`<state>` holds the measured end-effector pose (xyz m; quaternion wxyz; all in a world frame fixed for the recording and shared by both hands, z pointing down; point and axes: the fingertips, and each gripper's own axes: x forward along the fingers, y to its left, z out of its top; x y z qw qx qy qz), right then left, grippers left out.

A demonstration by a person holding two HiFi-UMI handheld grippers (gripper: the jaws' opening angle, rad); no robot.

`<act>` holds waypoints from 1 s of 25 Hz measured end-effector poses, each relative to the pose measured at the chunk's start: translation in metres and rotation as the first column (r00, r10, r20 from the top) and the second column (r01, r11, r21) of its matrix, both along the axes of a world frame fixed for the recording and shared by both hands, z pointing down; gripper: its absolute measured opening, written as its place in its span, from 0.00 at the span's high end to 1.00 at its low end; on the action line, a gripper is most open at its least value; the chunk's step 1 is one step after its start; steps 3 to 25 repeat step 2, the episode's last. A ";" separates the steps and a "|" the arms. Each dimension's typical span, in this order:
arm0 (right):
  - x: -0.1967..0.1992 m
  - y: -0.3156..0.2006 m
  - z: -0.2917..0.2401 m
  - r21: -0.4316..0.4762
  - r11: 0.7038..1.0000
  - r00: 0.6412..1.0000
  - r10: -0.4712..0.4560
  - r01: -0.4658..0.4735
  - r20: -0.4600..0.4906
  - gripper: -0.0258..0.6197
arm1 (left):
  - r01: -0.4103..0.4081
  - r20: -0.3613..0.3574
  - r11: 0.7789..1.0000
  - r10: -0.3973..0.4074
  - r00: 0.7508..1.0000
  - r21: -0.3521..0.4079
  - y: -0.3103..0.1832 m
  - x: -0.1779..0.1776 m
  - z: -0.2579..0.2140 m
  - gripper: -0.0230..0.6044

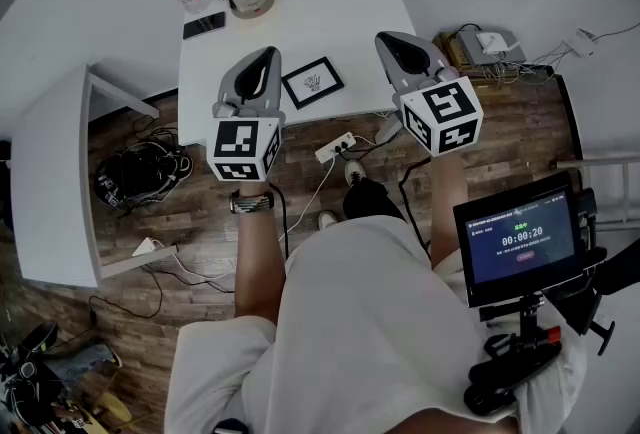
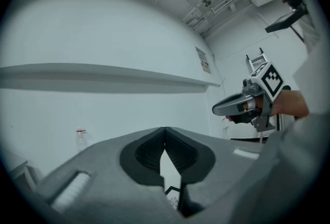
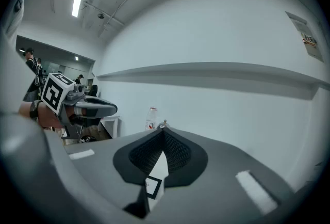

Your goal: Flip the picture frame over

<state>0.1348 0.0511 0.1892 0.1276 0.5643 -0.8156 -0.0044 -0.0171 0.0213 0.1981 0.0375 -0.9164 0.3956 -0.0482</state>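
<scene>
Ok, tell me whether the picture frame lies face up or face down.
Face up: the picture frame lies flat on the table, its drawing visible inside the black border.

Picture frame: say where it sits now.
Head view: the picture frame lies face up near the front edge of the white table, between the left gripper and the right gripper.
</scene>
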 end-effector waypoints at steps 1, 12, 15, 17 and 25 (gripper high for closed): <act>0.000 0.000 0.001 -0.001 1.000 1.000 0.000 0.000 -0.003 0.96 | -0.004 0.000 1.000 0.004 1.000 -0.001 0.000 0.001 0.001 0.96; 0.000 0.000 0.001 -0.002 1.000 1.000 0.001 -0.001 -0.006 0.96 | -0.007 -0.001 1.000 0.007 1.000 -0.002 0.001 0.002 0.001 0.96; 0.000 0.000 0.001 -0.002 1.000 1.000 0.001 -0.001 -0.006 0.96 | -0.007 -0.001 1.000 0.007 1.000 -0.002 0.001 0.002 0.001 0.96; 0.000 0.000 0.001 -0.002 1.000 1.000 0.001 -0.001 -0.006 0.96 | -0.007 -0.001 1.000 0.007 1.000 -0.002 0.001 0.002 0.001 0.96; 0.000 0.000 0.001 -0.002 1.000 1.000 0.001 -0.001 -0.006 0.96 | -0.007 -0.001 1.000 0.007 1.000 -0.002 0.001 0.002 0.001 0.96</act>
